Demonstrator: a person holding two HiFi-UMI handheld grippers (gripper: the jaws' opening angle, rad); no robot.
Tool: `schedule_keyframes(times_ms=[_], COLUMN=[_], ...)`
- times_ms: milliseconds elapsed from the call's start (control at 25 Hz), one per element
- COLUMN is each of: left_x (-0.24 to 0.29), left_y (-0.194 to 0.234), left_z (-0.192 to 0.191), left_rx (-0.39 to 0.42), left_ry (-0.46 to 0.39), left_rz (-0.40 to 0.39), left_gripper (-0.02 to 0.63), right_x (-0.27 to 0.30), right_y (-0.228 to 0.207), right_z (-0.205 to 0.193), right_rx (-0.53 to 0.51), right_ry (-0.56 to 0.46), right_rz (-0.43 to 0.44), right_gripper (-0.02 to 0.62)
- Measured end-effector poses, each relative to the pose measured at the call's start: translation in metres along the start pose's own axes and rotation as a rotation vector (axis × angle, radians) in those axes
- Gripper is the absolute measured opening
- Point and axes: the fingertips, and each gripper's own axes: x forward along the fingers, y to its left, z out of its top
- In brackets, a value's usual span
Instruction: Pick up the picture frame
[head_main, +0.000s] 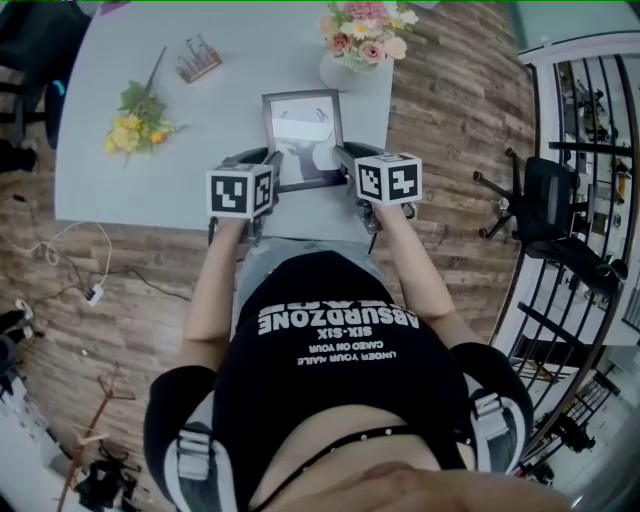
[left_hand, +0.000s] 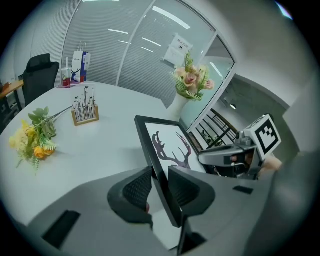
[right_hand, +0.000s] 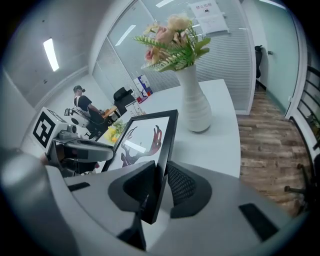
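Note:
A black picture frame (head_main: 303, 136) with a deer-antler print is held above the grey table (head_main: 150, 190), near its front edge. My left gripper (head_main: 268, 165) is shut on the frame's left edge (left_hand: 157, 160), with both pads pressed against the black border. My right gripper (head_main: 343, 160) is shut on the frame's right edge (right_hand: 162, 165) in the same way. The frame (left_hand: 170, 147) tilts up between the two grippers. In the right gripper view the print (right_hand: 140, 142) faces the left gripper across it.
A white vase of pink flowers (head_main: 358, 45) stands just behind the frame. A yellow flower bunch (head_main: 135, 125) and a small wooden holder (head_main: 198, 60) lie at the table's left. An office chair (head_main: 545, 215) and a black railing (head_main: 590, 150) stand at the right.

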Motion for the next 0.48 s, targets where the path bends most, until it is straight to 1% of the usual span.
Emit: schedule_keyframes(times_ms=[200,400,480], left_x=[-0.026,-0.049,-0.060], left_y=[-0.012,-0.027,-0.032], left_z=[0.015,0.021,0.026], left_rx=[-0.011,-0.059,-0.067], left_ry=[-0.050,-0.086,-0.112], left_rz=[-0.044,-0.123,-0.141], left_gripper=[0.109,0.106,0.104], right_x=[-0.025,-0.051,-0.062], right_y=[0.013,0.025,0.031], right_z=[0.013,0.024,0.030], right_rx=[0.006,-0.021,-0.019], right_ry=[-0.051,-0.101,-0.132], right_rz=[0.042,0.063,0.084], right_gripper=[0.094,0.094,0.094])
